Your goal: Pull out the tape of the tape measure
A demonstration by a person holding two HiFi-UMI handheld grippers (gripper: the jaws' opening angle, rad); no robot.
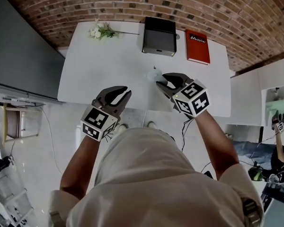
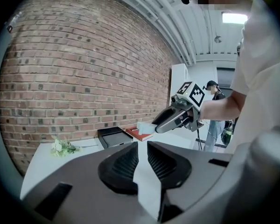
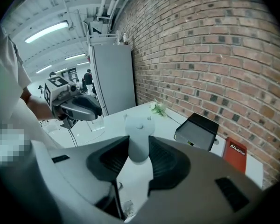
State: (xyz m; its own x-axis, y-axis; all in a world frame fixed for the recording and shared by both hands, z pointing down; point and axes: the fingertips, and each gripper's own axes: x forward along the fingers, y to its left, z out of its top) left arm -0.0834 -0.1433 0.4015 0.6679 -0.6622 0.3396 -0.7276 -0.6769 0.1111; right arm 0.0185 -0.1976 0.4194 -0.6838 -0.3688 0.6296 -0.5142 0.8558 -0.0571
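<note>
Head view, surface: a white table stands against a brick wall. Along its far edge lie flowers, a black box and a red book, each apart from the next.
Head view, room: a pale floor lies below the table's near edge.
Head view, grippers: the left gripper is at the table's near edge. The right gripper is above the table top with a pale tape measure at its tips.
Left gripper view, jaws: released and standing apart, nothing between them; only the white table shows through the gap.
Left gripper view, beyond: the right gripper is raised above the table, the tape measure in its tips.
Left gripper view, room: brick wall on the left, a white ceiling with a lit lamp.
Right gripper view, jaws: clenched on the tape measure, the pads pressing both sides of its rounded case.
Right gripper view, room: a grey cabinet stands by the brick wall past the table's end, under strip lights. The left gripper is at the left, apart from the tape measure.
</note>
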